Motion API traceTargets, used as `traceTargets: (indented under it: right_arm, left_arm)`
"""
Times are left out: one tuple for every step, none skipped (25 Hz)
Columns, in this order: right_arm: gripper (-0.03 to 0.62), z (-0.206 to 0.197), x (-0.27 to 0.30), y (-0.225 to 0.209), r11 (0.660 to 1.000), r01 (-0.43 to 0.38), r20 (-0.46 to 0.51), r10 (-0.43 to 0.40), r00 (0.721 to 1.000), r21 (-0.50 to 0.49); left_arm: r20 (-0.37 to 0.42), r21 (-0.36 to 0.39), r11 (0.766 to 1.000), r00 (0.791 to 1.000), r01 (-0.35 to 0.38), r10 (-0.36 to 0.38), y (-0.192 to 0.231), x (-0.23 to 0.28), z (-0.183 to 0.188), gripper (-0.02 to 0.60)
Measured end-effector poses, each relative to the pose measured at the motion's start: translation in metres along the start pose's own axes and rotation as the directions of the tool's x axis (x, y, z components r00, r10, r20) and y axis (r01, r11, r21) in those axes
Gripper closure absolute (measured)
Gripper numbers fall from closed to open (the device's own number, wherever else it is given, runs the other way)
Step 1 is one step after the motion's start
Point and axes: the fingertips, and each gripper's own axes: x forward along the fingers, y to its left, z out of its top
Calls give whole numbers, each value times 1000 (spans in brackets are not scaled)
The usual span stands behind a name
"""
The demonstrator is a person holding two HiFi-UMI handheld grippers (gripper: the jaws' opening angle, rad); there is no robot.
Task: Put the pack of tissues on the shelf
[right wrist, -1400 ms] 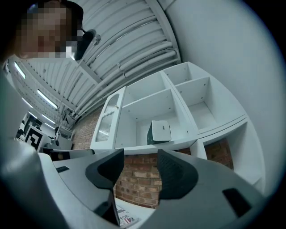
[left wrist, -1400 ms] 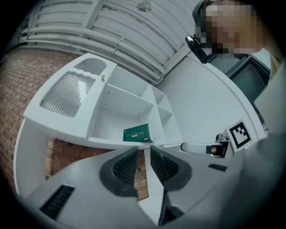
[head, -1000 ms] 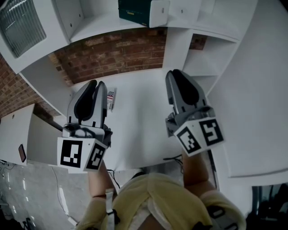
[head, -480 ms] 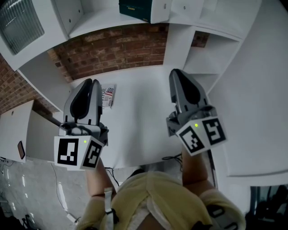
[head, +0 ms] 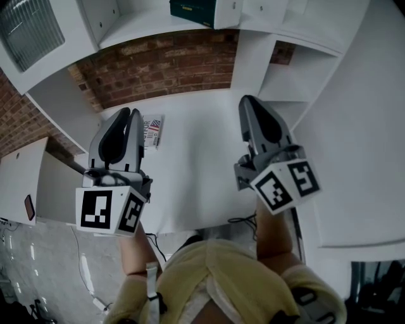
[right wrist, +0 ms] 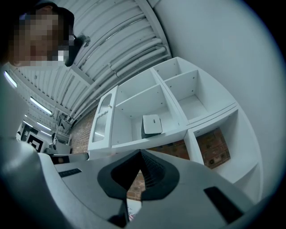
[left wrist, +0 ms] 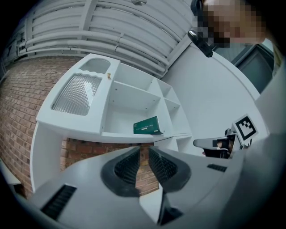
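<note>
"Pack of tissues: report position."

"I see it lying flat on the white counter, toward the far left, close to the brick wall. In the head view it sits just to the right of the left claw, near that claw's far end. I cannot tell whether the two touch."

"Left claw state?"

"Its jaws are drawn together with only a thin slit between the ribbed pads. Through that slit I see brick and nothing else. The claw holds no object."

"Right claw state?"

"The right claw is over the right part of the counter, well apart from the pack. In its own view the tips meet, and nothing is clamped between them."

"Shelf condition?"

"The white shelf stands at the far side, above the brick. A dark green box rests on its board, right of centre. The left gripper view shows that box inside an open compartment."
</note>
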Motion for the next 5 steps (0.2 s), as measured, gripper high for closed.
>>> traceTargets:
  right_arm:
    - [592,0,-1,0,1000,0,1,0,1000,0]
    - [592,0,-2,0,1000,-1,2,1,1000,-1]
    - [592,0,-3,0,1000,-1,3,1,1000,-1]
    - [592,0,-5,0,1000,-1,3,1,1000,-1]
    - [592,0,-6,0,1000,-1,4,1,1000,-2]
  left_arm:
    - [1,1,1000,1000,-1,1,0,-1,1,518]
    - [1,2,1000,1000,-2,2,-1,-2,1,518]
    - [2,3,1000,1000,-2,2,-1,-3,1,518]
    - [2,5,1000,1000,-2,2,-2,-3,2,518]
    - [2,7,1000,1000,-3,3,-3,-4,2,518]
